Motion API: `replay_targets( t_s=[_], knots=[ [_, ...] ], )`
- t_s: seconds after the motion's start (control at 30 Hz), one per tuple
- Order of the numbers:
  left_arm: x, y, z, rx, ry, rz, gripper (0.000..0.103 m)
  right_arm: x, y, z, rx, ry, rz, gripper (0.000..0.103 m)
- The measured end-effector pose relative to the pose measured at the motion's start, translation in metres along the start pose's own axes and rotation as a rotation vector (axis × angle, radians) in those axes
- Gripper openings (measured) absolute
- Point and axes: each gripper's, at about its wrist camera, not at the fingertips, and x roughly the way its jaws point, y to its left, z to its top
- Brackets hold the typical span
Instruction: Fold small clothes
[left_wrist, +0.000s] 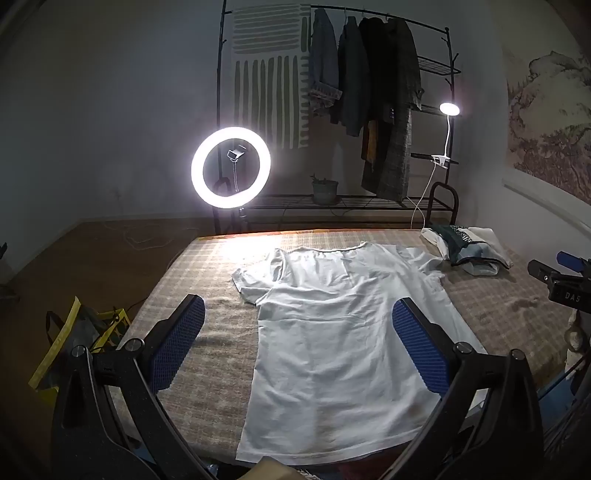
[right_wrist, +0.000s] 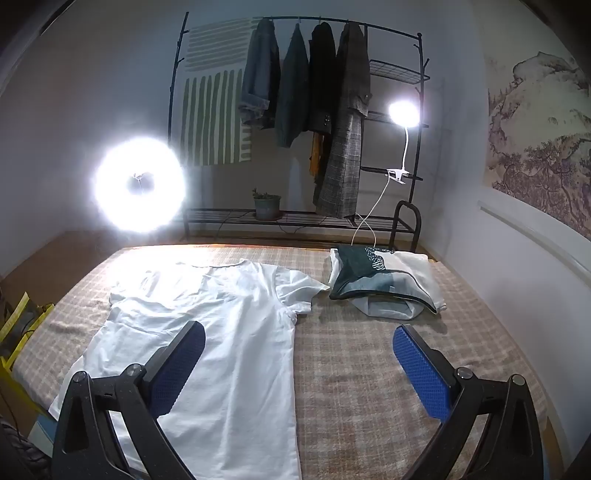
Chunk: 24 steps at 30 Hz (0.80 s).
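Fingers first: both of your grippers are spread as wide as they go, nothing between the pads, nothing pinched. Your left gripper (left_wrist: 298, 334) hovers over the near left part of the tee (left_wrist: 332, 325), with one finger past the shirt's left edge over bare blanket and the other over the cloth. Your right gripper (right_wrist: 299, 363) straddles the tee's right side edge, one finger over the shirt, the other over the blanket (right_wrist: 369, 369).

That white tee lies flat on the bed, collar at the far end, hem at the near edge, both short sleeves out. So folding hasn't started, as far as I can judge.

What could bite you from here:
- The blanket is soft and fuzzy looking. Dive too deep on a seam and you'll likely pinch it along with the shirt, and the whole thing drags.
- Thin cotton: grab one layer only and the back stays put, so the fold comes out lopsided.
- The right sleeve sits just beside the pile of clothes (right_wrist: 384, 284) at the far right. Swing it wide and it could snag that pile.
- The ring light (left_wrist: 231, 168) at the far left blows out the collar end, so the far edge is hard to read. A clamp lamp (right_wrist: 403, 112) glares from the rack (right_wrist: 417, 110) too.
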Motion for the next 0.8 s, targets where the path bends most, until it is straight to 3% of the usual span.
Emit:
replay_targets(
  t_s=[0.8],
  knots=[
    [-0.0006,-0.0008,-0.0014,0.002,0.004,0.002,0.103,0.0019,0.0037,-0.0015,-0.015,-0.007,-0.004,0.103]
  ],
)
